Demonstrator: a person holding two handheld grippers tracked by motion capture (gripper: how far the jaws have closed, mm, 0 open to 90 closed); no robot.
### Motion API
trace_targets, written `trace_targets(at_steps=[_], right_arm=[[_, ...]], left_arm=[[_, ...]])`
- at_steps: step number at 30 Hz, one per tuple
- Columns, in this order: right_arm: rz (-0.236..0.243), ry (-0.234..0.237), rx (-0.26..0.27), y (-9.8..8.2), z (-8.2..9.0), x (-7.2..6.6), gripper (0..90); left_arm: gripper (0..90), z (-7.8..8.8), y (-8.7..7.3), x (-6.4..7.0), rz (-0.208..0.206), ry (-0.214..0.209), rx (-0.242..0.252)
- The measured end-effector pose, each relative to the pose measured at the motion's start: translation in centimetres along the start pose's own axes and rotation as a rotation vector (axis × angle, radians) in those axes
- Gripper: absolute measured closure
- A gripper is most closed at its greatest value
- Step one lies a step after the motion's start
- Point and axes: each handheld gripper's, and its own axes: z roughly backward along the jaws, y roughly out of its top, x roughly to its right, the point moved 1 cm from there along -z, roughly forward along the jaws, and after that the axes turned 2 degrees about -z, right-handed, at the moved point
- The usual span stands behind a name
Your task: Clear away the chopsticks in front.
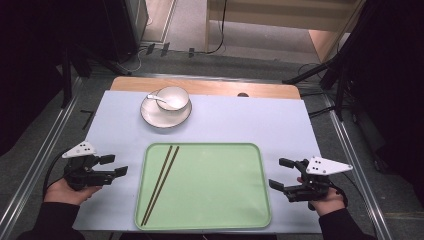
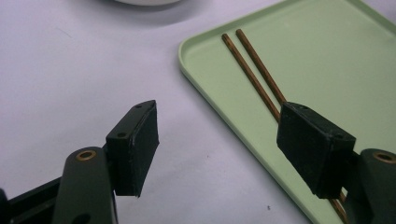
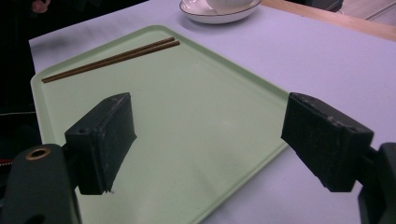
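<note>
Two handheld grippers sit at either side of a pale green tray (image 1: 215, 200) on a table covered in a light lavender sheet (image 1: 260, 125). At the tray's left edge, the left gripper (image 1: 117, 166) is held in the person's left hand (image 1: 67, 192), its jaws spread wide and empty, pointing toward the tray; seen from the left gripper view, its black pads (image 2: 137, 144) hover over the bare sheet just outside the tray's rim. At the tray's right edge, the right gripper (image 1: 281, 173) is held in the right hand (image 1: 330, 201), its jaws likewise spread wide and holding nothing; the right gripper view looks between them across the tray's open surface. A pair of brown chopsticks (image 1: 160, 184) lies side by side inside the tray's left portion, running on a slant from the near left corner up toward the far edge, and touched by neither gripper. Beyond the tray, toward the table's far left, a white bowl (image 1: 173, 98) stands on a white saucer (image 1: 152, 117), with a white spoon (image 1: 156, 98) resting in the bowl. A strip of bare wooden tabletop (image 1: 210, 87) shows at the far edge of the sheet.
</note>
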Motion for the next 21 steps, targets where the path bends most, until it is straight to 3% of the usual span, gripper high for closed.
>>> trace_targets(at_steps=[21], right_arm=[[0.001,0.001,-0.004,0.01,-0.06,-0.07,17.4]], left_arm=[[30.0,-0.01,-0.06,-0.16,0.004,0.005,-0.001]])
